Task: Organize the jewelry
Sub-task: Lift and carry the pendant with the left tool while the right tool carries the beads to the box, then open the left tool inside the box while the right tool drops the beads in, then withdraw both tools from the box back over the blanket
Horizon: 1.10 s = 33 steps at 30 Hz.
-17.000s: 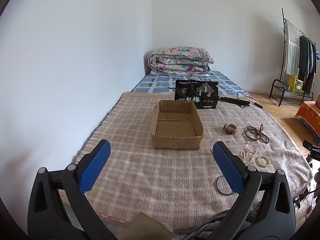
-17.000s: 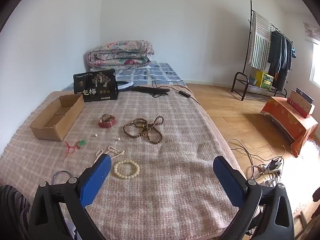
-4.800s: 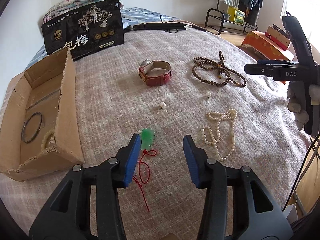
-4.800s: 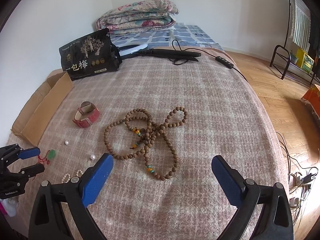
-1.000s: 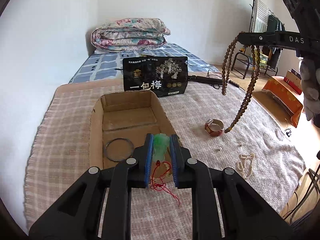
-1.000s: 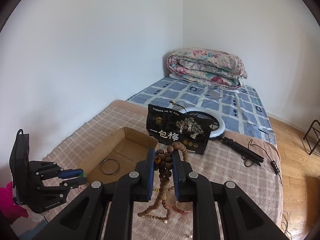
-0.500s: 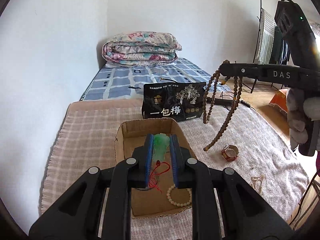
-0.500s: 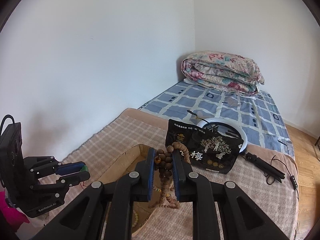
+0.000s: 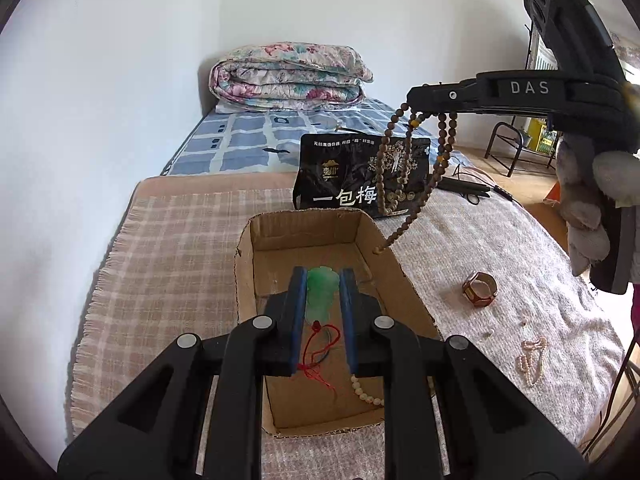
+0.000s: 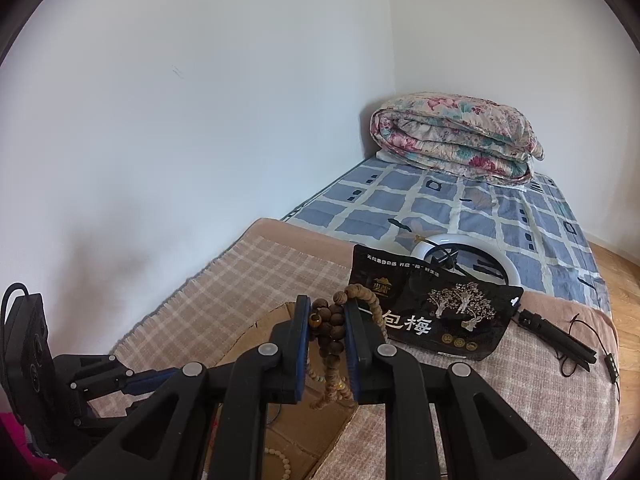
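Note:
My left gripper (image 9: 322, 286) is shut on a green jade pendant (image 9: 321, 294) whose red cord (image 9: 318, 354) dangles over the inside of the open cardboard box (image 9: 243, 280). In the box lies a cream bead bracelet (image 9: 366, 393), and a thin ring is mostly hidden behind my fingers. My right gripper (image 10: 327, 318) is shut on a long brown wooden bead necklace (image 10: 333, 336). In the left wrist view the right gripper (image 9: 416, 98) holds the necklace (image 9: 400, 184) so that its lowest loop hangs at the box's far right corner. The left gripper (image 10: 160, 376) shows low at the left.
A red watch (image 9: 479, 289), a pearl necklace (image 9: 531, 360) and loose pearls (image 9: 524, 322) lie on the checked blanket right of the box. A black snack bag (image 9: 360, 184) stands behind the box. Further back are a ring light (image 10: 464, 256), a folded quilt (image 9: 288, 76) and the wall at the left.
Both grippers have travelled over the blanket toward the box. The pendant now hangs above the box's middle, and the wooden beads have swung in from the right to its far right corner.

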Each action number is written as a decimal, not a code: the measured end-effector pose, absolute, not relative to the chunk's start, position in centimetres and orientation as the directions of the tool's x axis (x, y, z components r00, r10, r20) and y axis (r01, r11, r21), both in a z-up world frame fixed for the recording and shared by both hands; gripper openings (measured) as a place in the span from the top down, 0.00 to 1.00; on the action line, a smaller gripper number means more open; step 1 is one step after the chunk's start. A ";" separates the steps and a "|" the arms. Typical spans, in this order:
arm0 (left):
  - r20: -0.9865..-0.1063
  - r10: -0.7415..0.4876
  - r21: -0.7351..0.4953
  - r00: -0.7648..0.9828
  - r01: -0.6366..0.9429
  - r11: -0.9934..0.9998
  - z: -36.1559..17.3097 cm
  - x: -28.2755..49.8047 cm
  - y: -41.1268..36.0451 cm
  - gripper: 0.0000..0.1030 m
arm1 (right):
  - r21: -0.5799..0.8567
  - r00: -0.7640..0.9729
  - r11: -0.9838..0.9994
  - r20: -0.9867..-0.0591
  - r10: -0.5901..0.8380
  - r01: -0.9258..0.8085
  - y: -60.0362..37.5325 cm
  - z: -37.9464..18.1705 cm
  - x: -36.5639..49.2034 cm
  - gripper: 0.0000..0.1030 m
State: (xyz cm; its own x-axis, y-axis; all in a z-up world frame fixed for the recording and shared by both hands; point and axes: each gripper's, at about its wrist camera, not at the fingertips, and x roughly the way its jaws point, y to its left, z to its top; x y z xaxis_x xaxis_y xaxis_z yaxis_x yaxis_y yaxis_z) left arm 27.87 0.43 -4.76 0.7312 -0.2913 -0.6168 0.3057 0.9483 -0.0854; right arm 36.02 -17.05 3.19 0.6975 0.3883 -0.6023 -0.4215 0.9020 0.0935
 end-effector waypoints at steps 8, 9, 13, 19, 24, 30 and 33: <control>-0.640 -0.289 -0.097 0.712 0.298 0.950 -6.5 28.3 0.8 0.85 | 0.127 0.671 0.902 -0.627 0.395 -0.412 -16.0 0.7 38.0 0.86; -0.643 -0.288 -0.098 0.710 0.297 0.950 -6.8 28.3 0.8 0.85 | 0.134 0.665 0.902 -0.633 0.397 -0.411 -15.9 0.2 38.2 0.86; -0.655 -0.291 -0.104 0.697 0.298 0.949 -7.7 28.3 0.7 0.85 | 0.151 0.633 0.900 -0.664 0.399 -0.409 -15.2 -1.9 38.9 0.86; -0.683 -0.278 -0.089 0.675 0.301 0.949 -9.2 28.3 0.3 0.85 | 0.175 0.588 0.899 -0.704 0.399 -0.401 -14.6 -4.8 39.8 0.86; -0.695 -0.290 -0.121 0.658 0.290 0.949 -9.7 28.7 0.6 0.85 | 0.157 0.577 0.912 -0.730 0.366 -0.380 -14.4 -6.0 40.1 0.70; -0.675 -0.288 -0.128 0.679 0.278 0.952 -9.2 28.3 0.9 0.47 | 0.167 0.619 0.927 -0.702 0.351 -0.337 -15.9 -5.0 39.5 0.26; -0.674 -0.277 -0.111 0.685 0.276 0.955 -8.9 27.9 0.6 0.47 | 0.170 0.632 0.931 -0.694 0.345 -0.322 -16.8 -4.3 39.2 0.17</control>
